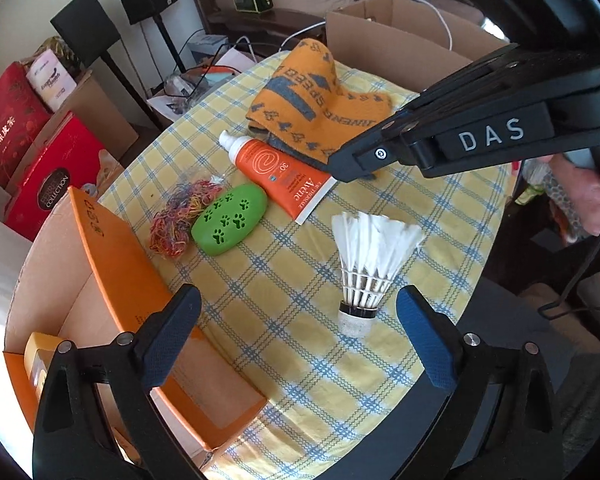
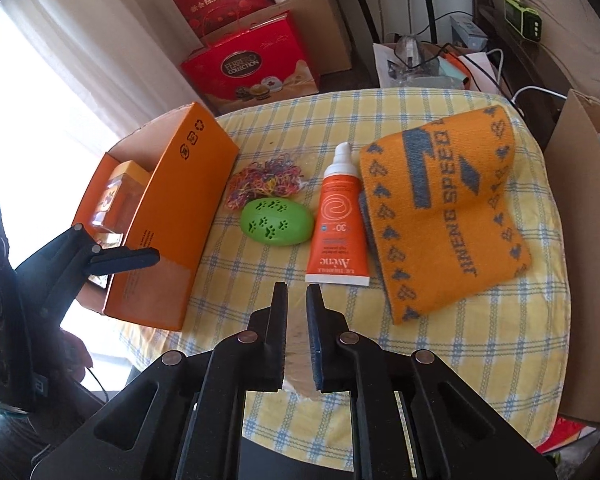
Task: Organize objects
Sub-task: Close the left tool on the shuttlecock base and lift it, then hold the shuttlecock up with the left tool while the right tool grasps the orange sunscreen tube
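Note:
A white feather shuttlecock [image 1: 366,268] stands on the checked tablecloth [image 1: 300,352], between the tips of my open left gripper [image 1: 300,320] but untouched. An orange sunscreen tube [image 1: 278,170] [image 2: 338,220], a green paw-print oval [image 1: 230,218] [image 2: 277,222], a pile of coloured rubber bands [image 1: 182,216] [image 2: 262,184] and a folded orange towel [image 1: 312,100] [image 2: 444,216] lie beyond. My right gripper [image 2: 297,292] hovers near the tube's end, jaws nearly together with a narrow gap and nothing between them; it also shows in the left wrist view [image 1: 342,170].
An orange cardboard box [image 1: 112,280] [image 2: 172,216] holding a small orange pack [image 2: 120,188] stands at the table's left edge. A brown cardboard box [image 1: 404,36] [image 2: 580,240] stands at the right. Red gift boxes [image 2: 252,68], speakers and cables lie beyond the table.

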The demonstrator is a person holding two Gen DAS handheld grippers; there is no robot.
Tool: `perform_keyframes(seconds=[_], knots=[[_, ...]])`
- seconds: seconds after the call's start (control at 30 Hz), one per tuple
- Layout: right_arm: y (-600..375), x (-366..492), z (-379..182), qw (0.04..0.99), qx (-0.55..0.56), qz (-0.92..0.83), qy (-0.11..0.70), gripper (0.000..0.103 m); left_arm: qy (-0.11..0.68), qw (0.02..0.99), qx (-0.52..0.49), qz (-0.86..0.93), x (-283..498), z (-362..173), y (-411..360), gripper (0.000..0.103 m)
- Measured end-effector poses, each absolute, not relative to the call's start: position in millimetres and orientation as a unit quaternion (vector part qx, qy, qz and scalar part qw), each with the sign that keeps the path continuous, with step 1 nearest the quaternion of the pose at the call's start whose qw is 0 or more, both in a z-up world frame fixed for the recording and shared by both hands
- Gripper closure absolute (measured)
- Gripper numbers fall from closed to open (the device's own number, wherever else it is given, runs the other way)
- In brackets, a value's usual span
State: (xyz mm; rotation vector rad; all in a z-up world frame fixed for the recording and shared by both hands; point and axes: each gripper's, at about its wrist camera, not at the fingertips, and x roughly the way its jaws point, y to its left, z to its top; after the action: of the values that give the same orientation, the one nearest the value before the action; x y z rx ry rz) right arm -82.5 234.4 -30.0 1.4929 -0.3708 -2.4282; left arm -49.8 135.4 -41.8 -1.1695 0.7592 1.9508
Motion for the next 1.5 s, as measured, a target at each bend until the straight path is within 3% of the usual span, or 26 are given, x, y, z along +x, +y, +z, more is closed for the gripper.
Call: perform_keyframes(seconds=[0.13, 0.47, 0.73, 0.8, 1.5], knots=[[246, -78, -26, 0.122, 0.509, -0.841, -0.137, 0.084, 0.273, 0.39, -0.467, 0.745, -45, -44, 142, 0.005], [270, -75, -15, 0.082, 0.49, -0.856, -0.144, 0.077, 0.282, 0.369, -0.499, 0.732, -40, -84, 165, 0.01], [289, -69, -13, 0.054, 0.48, -0.863, -0.149, 0.07, 0.22, 0.331, -0.541, 0.741, -65, -106, 162, 0.045], [292, -68, -14, 0.049, 0.479, -0.863, -0.151, 0.069, 0.21, 0.321, -0.541, 0.749, -69, -103, 160, 0.067], [261, -92, -14, 0.064, 0.473, -0.87, -0.122, 0.068, 0.05, 0.331, -0.467, 0.819, -91, 15, 89, 0.068]])
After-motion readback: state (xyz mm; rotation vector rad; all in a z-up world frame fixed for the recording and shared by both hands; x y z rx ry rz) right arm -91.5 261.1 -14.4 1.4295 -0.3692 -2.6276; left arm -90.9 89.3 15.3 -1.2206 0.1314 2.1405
